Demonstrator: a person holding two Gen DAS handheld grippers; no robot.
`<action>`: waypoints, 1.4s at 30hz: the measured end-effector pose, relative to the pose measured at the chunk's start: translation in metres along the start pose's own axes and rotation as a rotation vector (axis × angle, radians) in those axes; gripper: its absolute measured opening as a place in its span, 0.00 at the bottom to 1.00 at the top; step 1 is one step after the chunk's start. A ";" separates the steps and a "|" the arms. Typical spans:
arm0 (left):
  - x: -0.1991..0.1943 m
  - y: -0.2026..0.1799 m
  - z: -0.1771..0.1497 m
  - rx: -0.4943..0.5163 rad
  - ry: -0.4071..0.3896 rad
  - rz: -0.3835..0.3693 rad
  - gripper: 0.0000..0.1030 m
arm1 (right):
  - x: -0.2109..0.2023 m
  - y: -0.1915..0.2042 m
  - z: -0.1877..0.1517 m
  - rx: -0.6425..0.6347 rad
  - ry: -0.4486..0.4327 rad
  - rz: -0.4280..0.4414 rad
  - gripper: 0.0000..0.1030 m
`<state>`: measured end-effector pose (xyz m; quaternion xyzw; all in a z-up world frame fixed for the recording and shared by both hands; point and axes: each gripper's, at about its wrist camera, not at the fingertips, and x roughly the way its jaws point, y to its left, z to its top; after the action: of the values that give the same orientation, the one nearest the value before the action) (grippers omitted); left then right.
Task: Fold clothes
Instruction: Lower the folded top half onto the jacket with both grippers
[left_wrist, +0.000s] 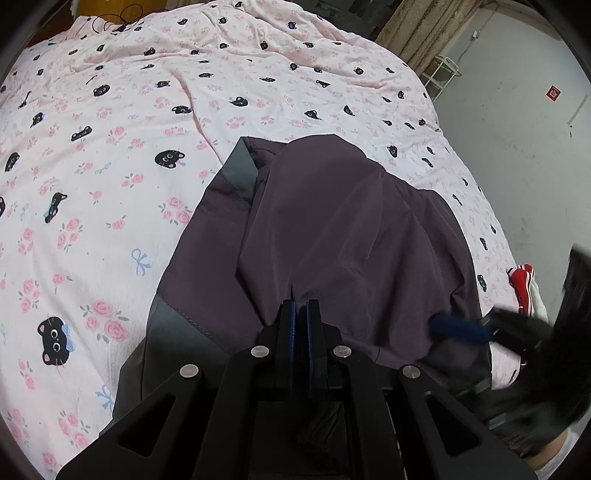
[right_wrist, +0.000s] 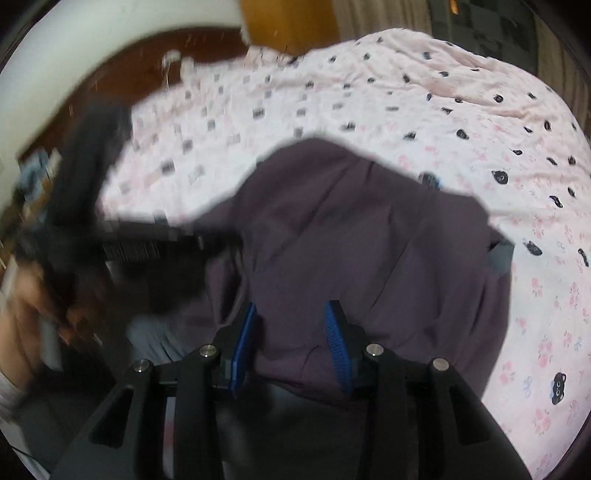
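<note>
Fold in hand: purple jacket (left_wrist: 332, 229) doubled near bed (left_wrist: 110, 147) near edge, left gripper (left_wrist: 300, 306) clenched on its fabric, right gripper (right_wrist: 295, 314) released above; next, likely laying flap flat.

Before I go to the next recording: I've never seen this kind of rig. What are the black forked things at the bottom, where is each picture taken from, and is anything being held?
No robot here: a person carries a handheld two-finger gripper in each hand, each with a wide-angle camera looking along its fingers. The left camera shows the left gripper, its blue-padded fingers closed on a fold of the dark purple jacket. The right camera shows the right gripper open above the same jacket, holding nothing. The jacket lies on a bed with a pink sheet printed with cats and roses. The blur at the left camera's right edge is the other gripper.
</note>
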<state>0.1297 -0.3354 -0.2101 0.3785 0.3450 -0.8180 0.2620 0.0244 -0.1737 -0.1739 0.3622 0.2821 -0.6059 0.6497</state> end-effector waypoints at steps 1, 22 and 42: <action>-0.001 -0.001 0.000 0.001 -0.003 -0.004 0.04 | 0.007 0.006 -0.006 -0.028 0.014 -0.032 0.39; 0.012 -0.034 -0.015 0.127 0.048 -0.054 0.08 | 0.021 0.026 -0.031 -0.099 -0.064 -0.090 0.40; 0.005 0.023 -0.003 -0.125 -0.038 -0.066 0.09 | -0.008 -0.050 -0.024 0.174 -0.103 -0.062 0.40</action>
<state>0.1438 -0.3484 -0.2242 0.3345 0.4025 -0.8100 0.2645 -0.0242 -0.1498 -0.1873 0.3768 0.2058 -0.6657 0.6103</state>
